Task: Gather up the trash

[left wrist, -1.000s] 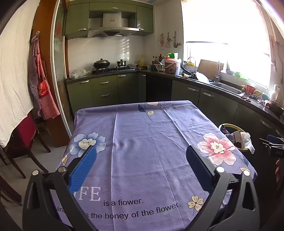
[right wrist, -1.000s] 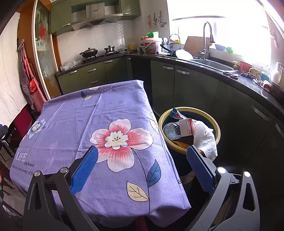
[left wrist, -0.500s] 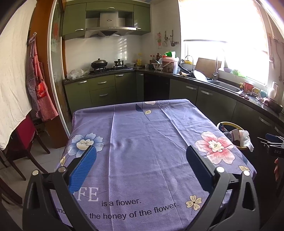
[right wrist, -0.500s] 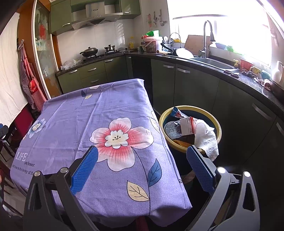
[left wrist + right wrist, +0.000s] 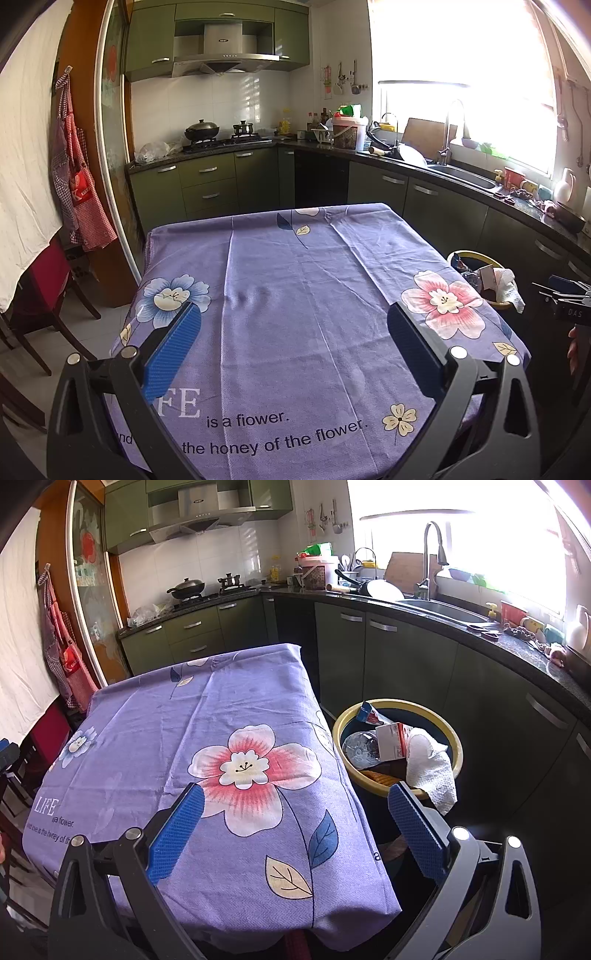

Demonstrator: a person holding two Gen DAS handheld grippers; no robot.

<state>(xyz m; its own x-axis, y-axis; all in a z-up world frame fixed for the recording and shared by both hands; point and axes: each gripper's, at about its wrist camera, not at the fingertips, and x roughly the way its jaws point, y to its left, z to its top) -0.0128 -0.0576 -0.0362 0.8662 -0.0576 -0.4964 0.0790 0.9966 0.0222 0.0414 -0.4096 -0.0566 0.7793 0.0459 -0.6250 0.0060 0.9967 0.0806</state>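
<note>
At the left we see our left gripper (image 5: 291,332), jaws wide apart and holding nothing, above the purple tablecloth (image 5: 295,295). Our right gripper (image 5: 295,814) is also spread wide and empty, over the table's corner. Just beside the table at the right stands the trash bin (image 5: 448,726), with a bottle (image 5: 360,746), a carton (image 5: 393,740) and a white paper towel (image 5: 432,768) in it.

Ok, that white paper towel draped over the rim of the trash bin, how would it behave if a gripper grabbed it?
The paper towel sags over the yellow rim of the trash bin, so it is probably floppy and light. Its crumpled folds suggest it would compress between the fingers. Pulled from one corner, it might tear or drag neighbouring trash along.
</note>
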